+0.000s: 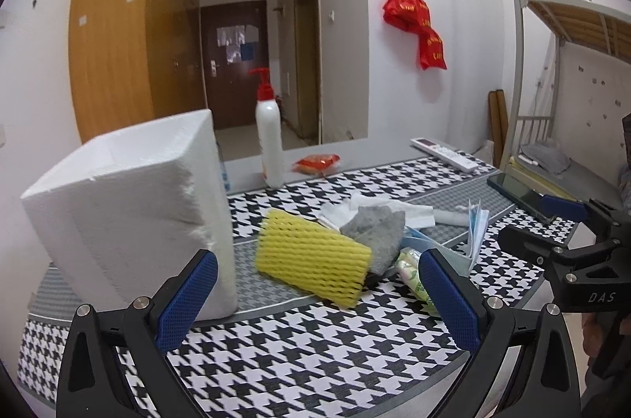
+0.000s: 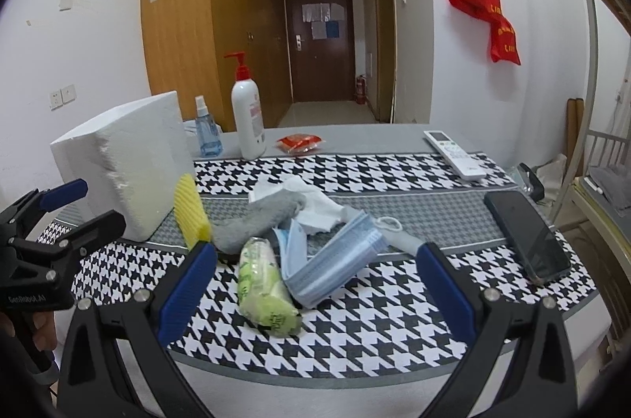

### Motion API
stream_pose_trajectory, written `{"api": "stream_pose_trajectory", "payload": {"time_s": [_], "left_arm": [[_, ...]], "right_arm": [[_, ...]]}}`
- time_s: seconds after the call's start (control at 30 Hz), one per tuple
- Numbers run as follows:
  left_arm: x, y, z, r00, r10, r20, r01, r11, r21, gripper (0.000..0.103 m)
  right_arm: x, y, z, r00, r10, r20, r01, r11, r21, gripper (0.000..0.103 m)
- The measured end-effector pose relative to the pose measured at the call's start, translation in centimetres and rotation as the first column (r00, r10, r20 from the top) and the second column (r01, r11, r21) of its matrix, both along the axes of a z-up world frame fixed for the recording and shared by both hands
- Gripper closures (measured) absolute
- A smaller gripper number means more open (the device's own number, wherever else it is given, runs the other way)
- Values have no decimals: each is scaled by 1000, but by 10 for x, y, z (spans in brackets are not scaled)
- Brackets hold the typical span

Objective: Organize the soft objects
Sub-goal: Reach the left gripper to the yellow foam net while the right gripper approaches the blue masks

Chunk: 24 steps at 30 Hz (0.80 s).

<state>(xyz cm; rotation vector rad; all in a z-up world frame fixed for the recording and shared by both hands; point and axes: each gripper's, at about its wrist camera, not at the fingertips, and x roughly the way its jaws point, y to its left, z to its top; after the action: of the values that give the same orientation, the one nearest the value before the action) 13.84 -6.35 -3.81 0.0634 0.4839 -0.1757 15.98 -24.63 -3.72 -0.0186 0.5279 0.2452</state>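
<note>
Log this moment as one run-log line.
left claw: open, empty | right claw: open, empty | soft pile: untouched beside foam box

Both grippers' fingers (image 1: 189, 295) (image 2: 443, 284) spread, empty.

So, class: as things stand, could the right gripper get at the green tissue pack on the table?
Probably yes. The right gripper is open, its fingers either side of the green tissue pack, which lies uncovered on the table. Only the blue face masks crowd one side.
</note>
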Motion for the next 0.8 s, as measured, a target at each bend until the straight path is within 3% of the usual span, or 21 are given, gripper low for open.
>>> {"api": "stream_pose_trajectory", "payload": {"time_s": [0.8], "left_arm": [[51, -24, -30, 990, 45, -133, -43, 999, 17, 1]], "right_arm": [[35, -10, -26, 993, 12, -116, -11, 1000, 11, 1]]}}
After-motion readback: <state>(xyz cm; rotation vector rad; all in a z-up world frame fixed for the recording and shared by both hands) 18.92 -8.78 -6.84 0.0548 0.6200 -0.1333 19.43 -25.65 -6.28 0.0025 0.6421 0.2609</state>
